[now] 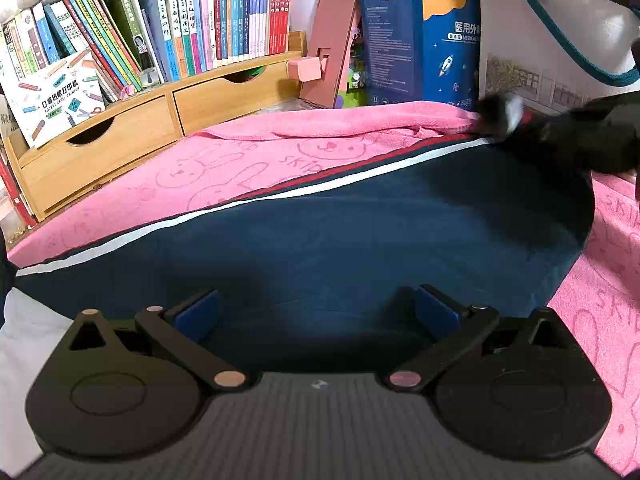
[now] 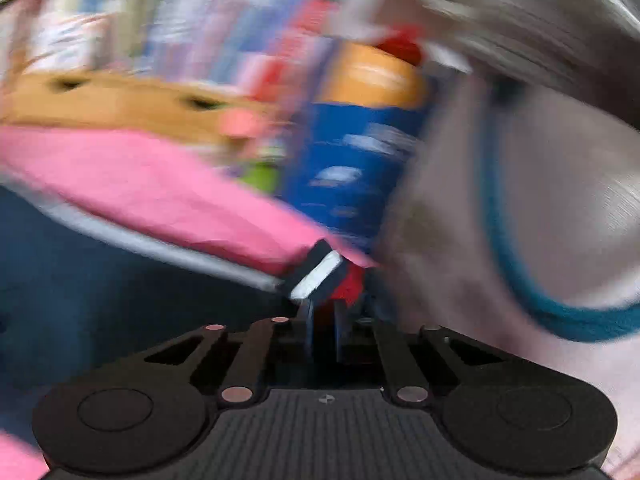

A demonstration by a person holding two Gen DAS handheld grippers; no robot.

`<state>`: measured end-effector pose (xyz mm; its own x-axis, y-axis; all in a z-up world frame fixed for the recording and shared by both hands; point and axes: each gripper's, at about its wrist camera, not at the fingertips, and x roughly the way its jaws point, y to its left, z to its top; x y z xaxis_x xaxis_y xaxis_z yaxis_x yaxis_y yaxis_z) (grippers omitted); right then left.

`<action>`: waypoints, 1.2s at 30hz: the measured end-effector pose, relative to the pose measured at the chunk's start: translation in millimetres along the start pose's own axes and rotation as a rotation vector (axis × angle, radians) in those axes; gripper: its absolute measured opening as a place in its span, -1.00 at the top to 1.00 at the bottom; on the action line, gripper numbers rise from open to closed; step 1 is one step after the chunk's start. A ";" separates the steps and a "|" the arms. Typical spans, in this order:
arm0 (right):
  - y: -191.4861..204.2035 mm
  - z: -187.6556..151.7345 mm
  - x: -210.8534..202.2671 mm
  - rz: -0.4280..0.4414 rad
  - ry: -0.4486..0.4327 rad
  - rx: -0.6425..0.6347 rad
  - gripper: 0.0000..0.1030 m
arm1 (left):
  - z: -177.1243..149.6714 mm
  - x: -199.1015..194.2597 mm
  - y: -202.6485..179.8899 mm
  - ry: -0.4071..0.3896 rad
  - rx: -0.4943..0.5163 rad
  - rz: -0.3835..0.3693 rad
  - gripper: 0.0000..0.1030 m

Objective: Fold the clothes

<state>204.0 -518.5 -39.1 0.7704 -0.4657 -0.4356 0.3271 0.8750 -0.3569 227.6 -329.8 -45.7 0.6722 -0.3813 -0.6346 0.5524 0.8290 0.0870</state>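
We see pink towel [image 1: 248, 168] under navy garment [image 1: 320, 232], its long axis along the striped hem | our right gripper [image 2: 322, 312] clenched on the striped corner [image 2: 316, 276] at the far end | our left gripper [image 1: 316, 316] released, garment just ahead.

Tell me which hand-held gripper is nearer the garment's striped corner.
Right. The right hand-held gripper is shut on the striped corner; the left hand-held gripper hovers open over the navy garment's opposite side.
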 end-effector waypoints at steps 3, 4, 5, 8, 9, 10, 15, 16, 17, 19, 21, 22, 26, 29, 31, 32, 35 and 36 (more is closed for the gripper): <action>-13.0 -8.6 15.3 -0.138 0.008 -0.053 0.95 | -0.1 0.1 0.7 0.001 -0.003 -0.003 -1.00; -9.7 -14.6 20.3 -0.154 0.010 -0.104 1.00 | -0.3 0.3 1.4 0.002 -0.004 -0.005 -1.00; -4.8 -20.9 24.1 -0.160 0.009 -0.160 1.00 | -0.4 0.3 2.1 0.003 -0.007 -0.007 -1.00; 4.5 -30.3 42.4 -0.161 0.079 -0.249 1.00 | -0.4 0.8 2.9 0.005 -0.012 -0.011 -1.00; 6.3 -31.1 50.3 -0.157 0.120 -0.258 1.00 | -0.4 1.0 3.2 0.005 -0.013 -0.013 -1.00; 5.0 -30.5 52.2 -0.145 0.134 -0.247 1.00 | -0.4 1.1 3.4 0.006 -0.015 -0.014 -1.00; 1.1 -30.5 20.3 -0.110 0.143 -0.236 0.79 | -0.2 1.8 4.5 0.009 -0.022 -0.019 -1.00; -0.4 -30.8 10.9 -0.102 0.140 -0.231 0.67 | -0.2 1.9 4.7 0.009 -0.024 -0.020 -1.00; -2.3 -31.2 0.2 -0.095 0.132 -0.234 0.53 | -0.2 2.1 4.9 0.010 -0.025 -0.021 -1.00; -4.4 -30.7 -22.2 -0.087 0.100 -0.237 0.03 | -0.1 2.3 5.3 0.011 -0.028 -0.023 -1.00; -3.2 -27.4 -44.3 -0.089 0.043 -0.229 -0.17 | 0.0 2.6 5.7 0.011 -0.031 -0.025 -1.00; 0.4 -23.6 -50.1 -0.070 0.015 -0.230 -0.17 | 0.2 2.5 5.6 0.012 -0.031 -0.025 -1.00; 7.4 -12.3 -24.6 -0.021 0.022 -0.219 -0.07 | 0.5 2.5 5.5 0.012 -0.031 -0.026 -1.00; 8.5 -6.3 8.6 -0.004 0.069 -0.204 0.23 | 0.2 2.4 6.6 0.014 -0.036 -0.031 -1.00; 9.2 -2.3 30.8 0.008 0.100 -0.194 0.32 | 0.3 2.7 7.5 0.017 -0.041 -0.036 -1.00; 9.5 -0.3 41.8 0.013 0.116 -0.190 0.47 | 0.4 2.8 7.8 0.018 -0.044 -0.038 -1.00; 4.5 5.6 51.9 0.045 0.149 -0.143 0.55 | 0.6 3.1 8.1 0.019 -0.046 -0.038 -1.00; 7.2 8.8 40.0 0.047 0.138 -0.154 0.53 | 0.7 2.9 8.6 0.020 -0.046 -0.040 -1.00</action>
<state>242.0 -529.7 -51.8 0.6972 -0.4480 -0.5596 0.1974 0.8704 -0.4510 234.6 -324.1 -46.3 0.6396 -0.4065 -0.6524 0.5550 0.8314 0.0262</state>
